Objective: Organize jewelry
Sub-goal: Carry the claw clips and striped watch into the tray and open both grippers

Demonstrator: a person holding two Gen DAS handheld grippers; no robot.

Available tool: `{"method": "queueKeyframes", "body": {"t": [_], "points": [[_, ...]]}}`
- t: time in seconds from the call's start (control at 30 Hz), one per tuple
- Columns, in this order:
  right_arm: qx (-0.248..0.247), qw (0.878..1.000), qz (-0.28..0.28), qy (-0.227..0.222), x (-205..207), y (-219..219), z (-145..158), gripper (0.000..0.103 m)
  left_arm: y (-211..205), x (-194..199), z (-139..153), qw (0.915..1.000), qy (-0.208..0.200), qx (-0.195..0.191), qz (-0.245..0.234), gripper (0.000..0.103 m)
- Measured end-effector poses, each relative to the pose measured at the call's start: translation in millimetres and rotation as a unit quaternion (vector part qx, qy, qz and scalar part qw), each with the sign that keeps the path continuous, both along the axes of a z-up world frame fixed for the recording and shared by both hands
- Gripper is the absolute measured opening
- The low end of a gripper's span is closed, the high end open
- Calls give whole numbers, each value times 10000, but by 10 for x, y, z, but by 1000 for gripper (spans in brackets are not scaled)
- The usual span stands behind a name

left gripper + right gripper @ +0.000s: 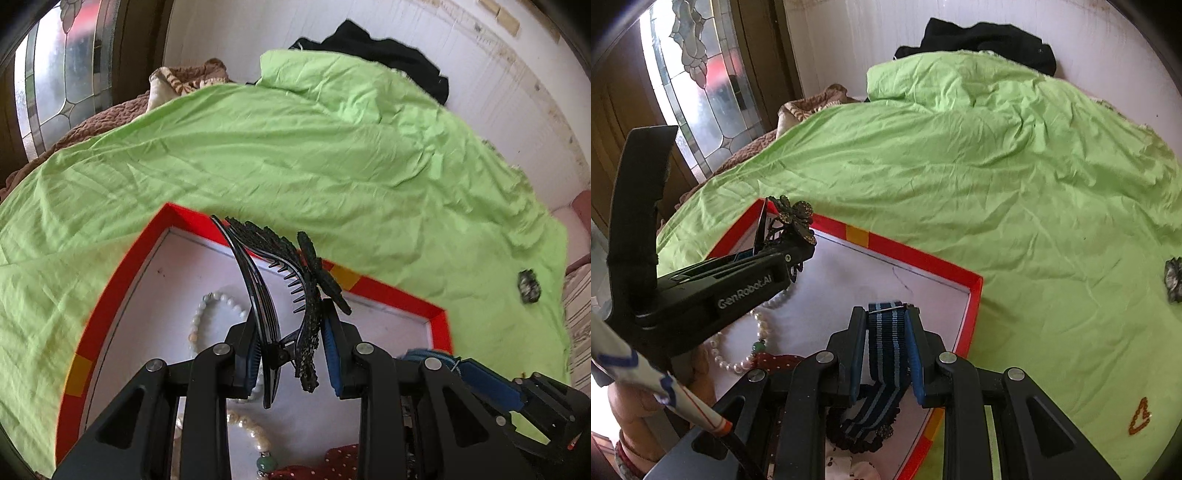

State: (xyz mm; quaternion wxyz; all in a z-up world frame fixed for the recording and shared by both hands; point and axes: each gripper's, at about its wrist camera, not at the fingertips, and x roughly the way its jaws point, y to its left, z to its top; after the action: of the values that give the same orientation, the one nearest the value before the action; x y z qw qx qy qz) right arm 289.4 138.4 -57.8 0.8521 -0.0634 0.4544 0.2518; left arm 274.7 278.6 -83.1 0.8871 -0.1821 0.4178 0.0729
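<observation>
Our left gripper (pixel 291 354) is clamped on a black hair clip (pixel 291 295), its pads (pixel 330 347) pressing the clip's hinged end. The clip's long axis runs up and away from us along the fingers, toothed jaws parted, tips pointing toward the far rim of the red box (pixel 388 291). We hold it above the box's white floor, where a pale bead bracelet (pixel 207 314) lies under the clip, a pearl strand (pixel 255 439) nearer to us, and a red dotted piece (pixel 332 465) at the lower edge.

Our right gripper (pixel 886 354) is closed on a navy striped strap (pixel 886 343). The strap stands upright between the pads, its long axis lengthwise along the fingers, the lower end trailing down onto a black scrunchie (pixel 857 439) inside the box.

On the green sheet (pixel 295 155) well right of the box lies a small dark brooch (pixel 529 286).
</observation>
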Motion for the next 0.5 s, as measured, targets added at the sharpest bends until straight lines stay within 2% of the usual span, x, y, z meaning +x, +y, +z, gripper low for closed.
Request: {"method": "queueKeyframes", "body": {"t": [0.4,0.47,0.5], "points": [[22,9993,-100,372,111,-46,-288,23,-44,19,-43,9998,76,186,5,29],[45,9991,-105,402,112,-56,-298,24,-58,5,-15,9998,29,219,4,31],[66,9991,-117,409,109,-67,-300,24,-63,-5,0,9998,-8,219,2,36]]}}
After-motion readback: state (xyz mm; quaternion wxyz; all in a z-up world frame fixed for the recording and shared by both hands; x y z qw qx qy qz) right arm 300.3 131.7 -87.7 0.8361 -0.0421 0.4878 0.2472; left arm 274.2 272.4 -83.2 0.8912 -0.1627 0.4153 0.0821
